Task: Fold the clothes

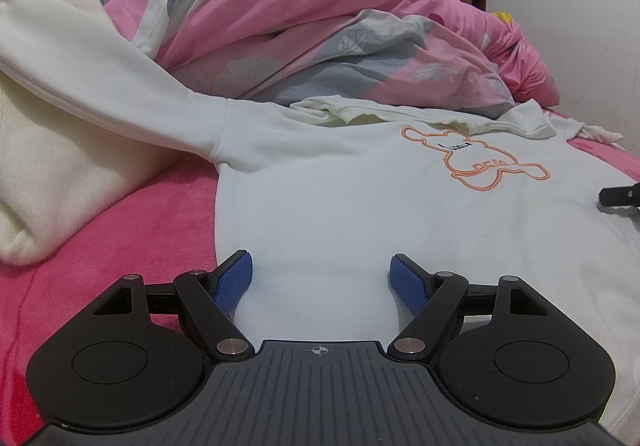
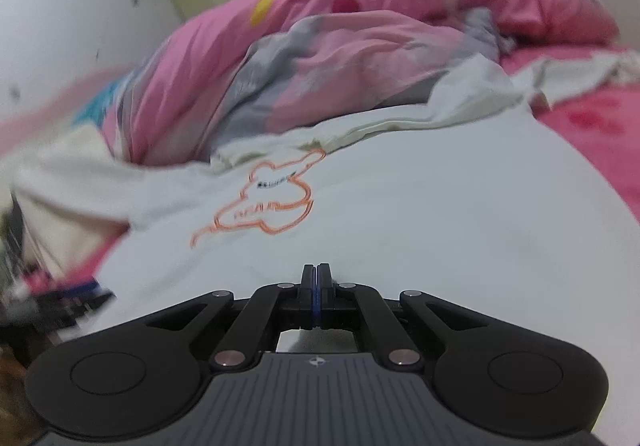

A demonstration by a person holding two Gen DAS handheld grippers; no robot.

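1. While the left gripper (image 1: 322,274) sits low over the sweatshirt's (image 1: 340,206) lower part, its blue pads (image 1: 232,282) stand spread wide with bare white cloth between them and nothing pinched.
2. Seen from its own camera, the right gripper (image 2: 316,270) has its fingers pressed flat together over the same white cloth; no fabric shows between them. That view is blurred.
3. Its dark tip (image 1: 620,198) also shows at the right edge of the left view, near the print.
4. Farther on, the sweatshirt lies front up and spread flat on a pink blanket (image 1: 120,230), with an orange bear outline (image 1: 476,158) on the chest.
5. One sleeve (image 1: 100,78) runs up to the left over a cream cushion (image 1: 60,174).
6. Beyond the collar (image 1: 360,110) a crumpled pink and grey quilt (image 1: 320,26) is heaped against a white wall (image 1: 580,26).
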